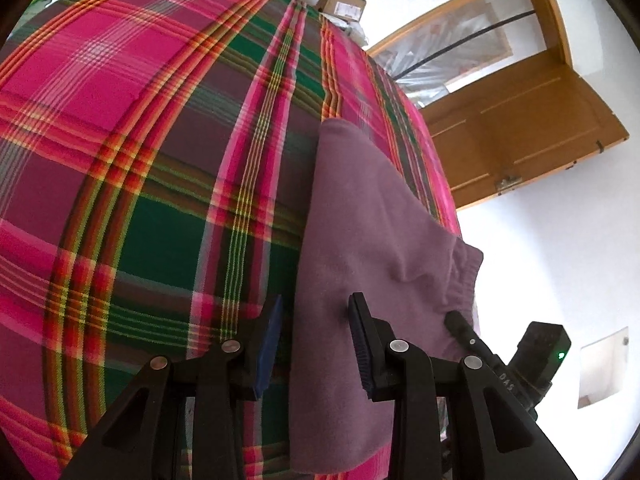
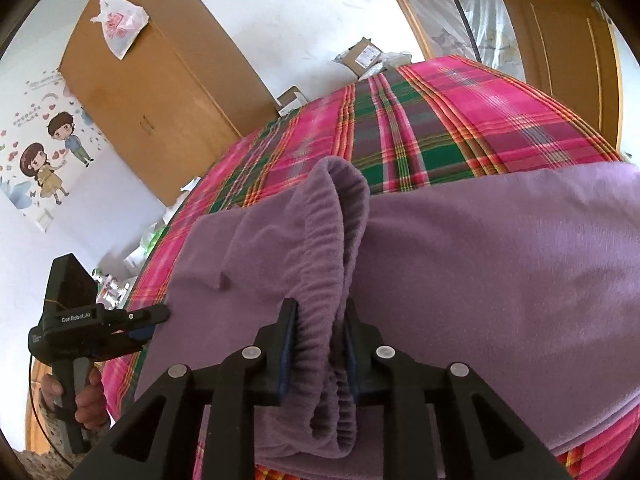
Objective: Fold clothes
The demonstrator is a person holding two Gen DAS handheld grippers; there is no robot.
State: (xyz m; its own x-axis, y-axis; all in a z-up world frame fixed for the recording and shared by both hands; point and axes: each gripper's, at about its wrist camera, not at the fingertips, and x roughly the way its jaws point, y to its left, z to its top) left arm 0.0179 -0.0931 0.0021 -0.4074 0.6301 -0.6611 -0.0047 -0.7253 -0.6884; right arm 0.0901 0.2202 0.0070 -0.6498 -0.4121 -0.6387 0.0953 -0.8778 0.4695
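Note:
A purple fleece garment [image 1: 360, 216] with an elastic waistband [image 2: 332, 248] lies on a bed covered by a pink and green plaid blanket [image 1: 160, 160]. My right gripper [image 2: 320, 320] is shut on the bunched waistband, which stands up in a ridge between its pads. My left gripper [image 1: 316, 316] is open and straddles the garment's left edge: one finger is over the plaid, the other rests on the purple cloth. In the right wrist view the left gripper [image 2: 150, 322] sits at the cloth's left edge, held by a hand [image 2: 88, 396]. One finger [image 1: 460, 326] of my right gripper shows beside the waistband.
The bed's edge runs close along the garment's right side, with white floor beyond. A wooden door [image 1: 520, 132] stands open there. A wooden wardrobe [image 2: 152, 92] with a plastic bag [image 2: 120, 24] on top stands past the bed, and cardboard boxes [image 1: 344, 4] sit at the far end.

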